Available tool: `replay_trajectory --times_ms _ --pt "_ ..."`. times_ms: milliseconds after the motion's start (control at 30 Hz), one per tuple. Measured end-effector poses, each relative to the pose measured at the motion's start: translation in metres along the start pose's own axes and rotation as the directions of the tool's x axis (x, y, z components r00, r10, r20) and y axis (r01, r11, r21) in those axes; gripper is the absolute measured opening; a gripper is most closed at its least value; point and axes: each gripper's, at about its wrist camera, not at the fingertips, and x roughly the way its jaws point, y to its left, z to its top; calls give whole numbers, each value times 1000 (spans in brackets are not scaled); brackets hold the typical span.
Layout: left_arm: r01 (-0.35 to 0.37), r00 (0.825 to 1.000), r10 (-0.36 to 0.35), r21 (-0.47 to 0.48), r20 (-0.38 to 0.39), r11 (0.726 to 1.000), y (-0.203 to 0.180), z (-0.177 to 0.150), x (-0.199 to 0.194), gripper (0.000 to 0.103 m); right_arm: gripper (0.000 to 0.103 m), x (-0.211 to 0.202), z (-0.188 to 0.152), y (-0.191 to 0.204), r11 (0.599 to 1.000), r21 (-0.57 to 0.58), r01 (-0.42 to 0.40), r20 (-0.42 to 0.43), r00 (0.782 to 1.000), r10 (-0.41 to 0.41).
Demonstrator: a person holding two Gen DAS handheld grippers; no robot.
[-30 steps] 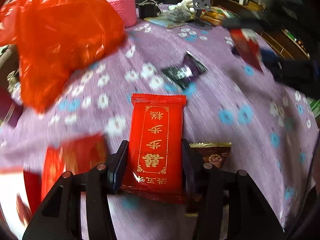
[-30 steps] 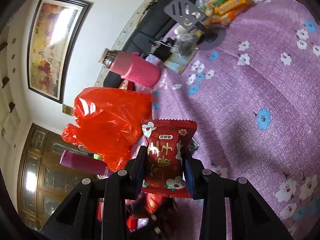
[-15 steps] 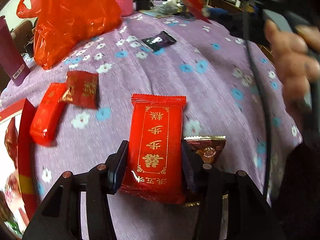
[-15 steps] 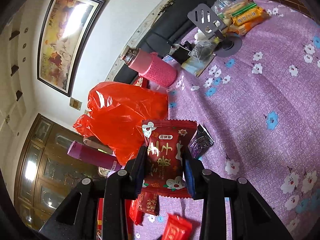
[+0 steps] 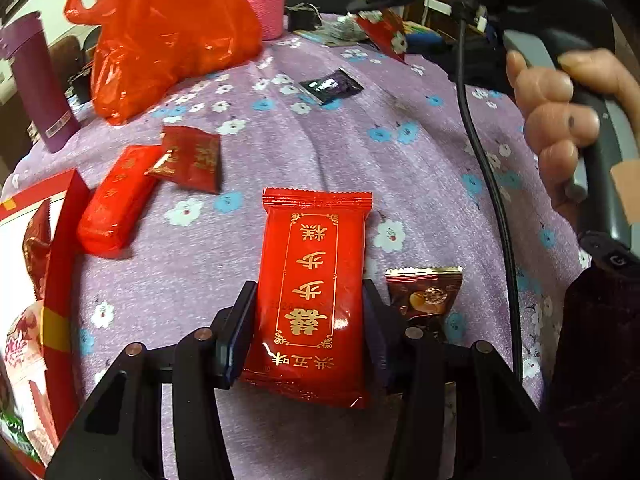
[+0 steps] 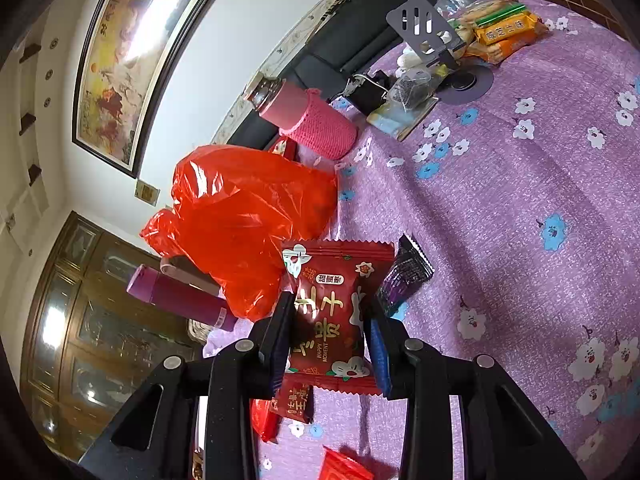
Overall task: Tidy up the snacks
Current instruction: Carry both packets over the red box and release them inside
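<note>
My left gripper (image 5: 308,316) is shut on a long red snack packet with gold characters (image 5: 312,280), held above the purple flowered tablecloth (image 5: 400,184). My right gripper (image 6: 328,332) is shut on a dark red candy packet with white flowers (image 6: 332,308), held high over the table; it also shows at the far right of the left wrist view (image 5: 384,32). Loose on the cloth lie a red bar packet (image 5: 116,200), a dark red packet (image 5: 192,160), a black-purple packet (image 5: 332,86) and a brown candy (image 5: 428,292). A red-rimmed box (image 5: 60,280) holding snacks is at the left edge.
A red plastic bag (image 5: 160,32), a purple flask (image 5: 36,80) and a pink bottle in a knitted sleeve (image 5: 266,4) stand at the back left. A phone stand (image 6: 428,32), biscuit packs (image 6: 500,28) and small clutter sit at the far end. The person's hand (image 5: 560,120) is at right.
The left gripper has pulled back and swung left with its packet; the loose red packets and the box have come into view. The right gripper has shifted slightly, packet still held.
</note>
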Motion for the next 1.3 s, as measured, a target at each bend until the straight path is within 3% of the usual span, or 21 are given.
replay_trajectory --times_ms 333,900,1067,1200,1300 --pt "-16 994 21 -48 110 999 22 6 -34 48 35 7 -6 8 999 -35 -9 -14 1000 8" --pt "-116 966 158 -205 202 972 92 -16 -80 48 35 2 -7 9 997 -43 -69 -21 997 68" --pt "-145 960 197 -246 198 958 110 -31 -84 48 35 21 -24 29 989 -85 -119 -103 989 110" --pt "-168 953 229 -280 201 945 124 -44 -93 48 35 40 -50 53 975 -126 -182 -209 966 154" --pt "-184 944 254 -304 209 935 137 -54 -104 48 35 54 -77 75 957 -159 -243 -300 935 188"
